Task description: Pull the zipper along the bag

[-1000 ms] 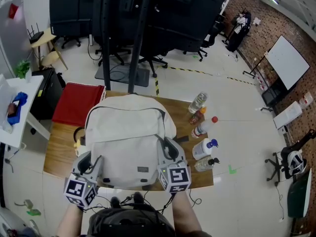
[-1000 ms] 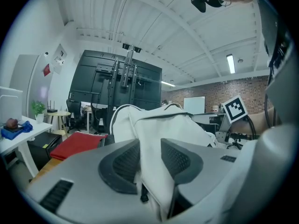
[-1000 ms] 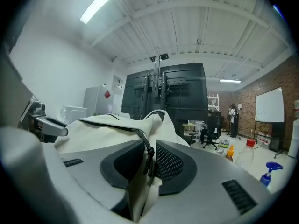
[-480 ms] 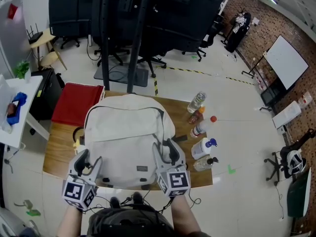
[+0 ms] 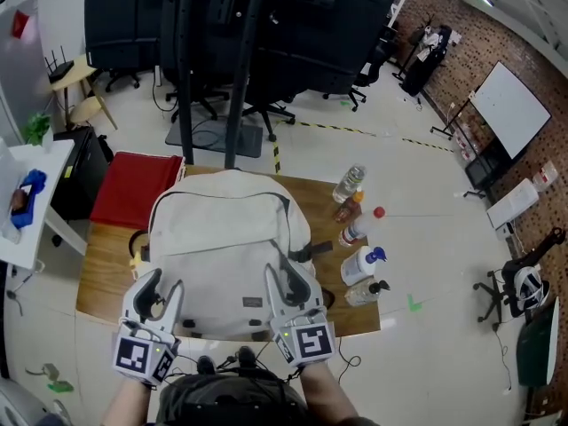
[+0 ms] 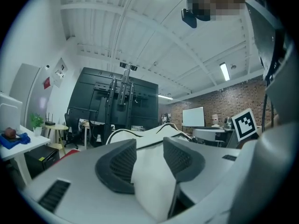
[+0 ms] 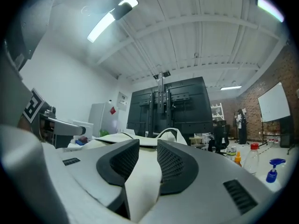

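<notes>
Cream cloth backpack (image 5: 222, 256) lies flat on a wooden table (image 5: 98, 273), its bottom edge toward the person and its rounded top away from them; a dark zipper (image 5: 290, 224) runs round its upper outline and down its right side. Both grippers sit level at the near edge, the left gripper (image 5: 165, 284) over the bag's near left corner and the right gripper (image 5: 284, 278) over its near right corner, close to where the zipper line ends. Each pair of jaws stands spread and has just been closing a little; pale bag cloth shows in the gap of each, yet the pads do not appear to press on it, so nothing looks gripped. The zipper's pull tab cannot be made out in any view. To do this step well, the right gripper probably needs to find the tab and pinch it squarely, while the left pins the cloth near the track so the bag does not slide or bunch. The pull likely works best low and in line with the zipper's curve, not lifted away from it. Several bottles (image 5: 353, 229) stand just beside the bag's right side, so a wide sweep there could knock them over
</notes>
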The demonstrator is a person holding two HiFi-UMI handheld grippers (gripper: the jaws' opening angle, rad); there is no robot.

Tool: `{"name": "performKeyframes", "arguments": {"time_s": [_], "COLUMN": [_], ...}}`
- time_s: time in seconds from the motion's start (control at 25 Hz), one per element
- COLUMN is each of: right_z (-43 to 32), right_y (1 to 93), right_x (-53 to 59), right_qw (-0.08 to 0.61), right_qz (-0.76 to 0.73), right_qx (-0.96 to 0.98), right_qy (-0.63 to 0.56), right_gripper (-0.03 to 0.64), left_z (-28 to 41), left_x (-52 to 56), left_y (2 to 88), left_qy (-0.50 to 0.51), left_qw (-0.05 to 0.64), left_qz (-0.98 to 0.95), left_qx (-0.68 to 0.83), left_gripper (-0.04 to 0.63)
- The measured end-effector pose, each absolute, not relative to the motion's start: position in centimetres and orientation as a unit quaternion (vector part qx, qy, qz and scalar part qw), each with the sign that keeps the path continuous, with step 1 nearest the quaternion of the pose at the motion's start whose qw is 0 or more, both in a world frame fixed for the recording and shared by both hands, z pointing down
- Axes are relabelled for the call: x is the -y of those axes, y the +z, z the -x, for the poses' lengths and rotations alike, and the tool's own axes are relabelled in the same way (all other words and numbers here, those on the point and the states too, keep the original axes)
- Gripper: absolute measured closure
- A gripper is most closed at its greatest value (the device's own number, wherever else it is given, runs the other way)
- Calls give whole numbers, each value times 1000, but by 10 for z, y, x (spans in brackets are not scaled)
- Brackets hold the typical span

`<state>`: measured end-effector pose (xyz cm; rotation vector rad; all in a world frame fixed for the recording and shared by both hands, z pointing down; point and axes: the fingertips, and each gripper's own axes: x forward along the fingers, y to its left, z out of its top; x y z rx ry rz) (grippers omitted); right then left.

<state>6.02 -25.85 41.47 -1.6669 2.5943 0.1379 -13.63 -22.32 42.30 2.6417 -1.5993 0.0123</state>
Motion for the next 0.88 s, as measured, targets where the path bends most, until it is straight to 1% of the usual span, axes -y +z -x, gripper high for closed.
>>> {"name": "performKeyframes", "arguments": {"time_s": [0.08, 0.28, 0.4, 0.64, 0.88], "right_z": [-55, -48, -46, -46, -41], "right_y": [409, 401, 402, 404, 409], "right_x": [253, 243, 240, 238, 237], "right_qw": [33, 41, 40, 32, -2], "right_qz": [537, 533, 531, 529, 527], "right_qx": [-842, -843, -844, -846, -848], "right_qy": [53, 61, 59, 55, 53], "right_gripper": [526, 590, 609, 611, 612], "left_z": [132, 125, 122, 116, 111], "left_x": [221, 217, 216, 218, 224], "left_y": [420, 413, 412, 416, 421], "left_qy": [2, -4, -6, 3, 8], "left_qw": [16, 16, 13, 22, 23], "left_qz": [-857, -858, -859, -862, -861], "left_qx": [515, 514, 511, 507, 508], "left_gripper": [426, 557, 578, 578, 578]}}
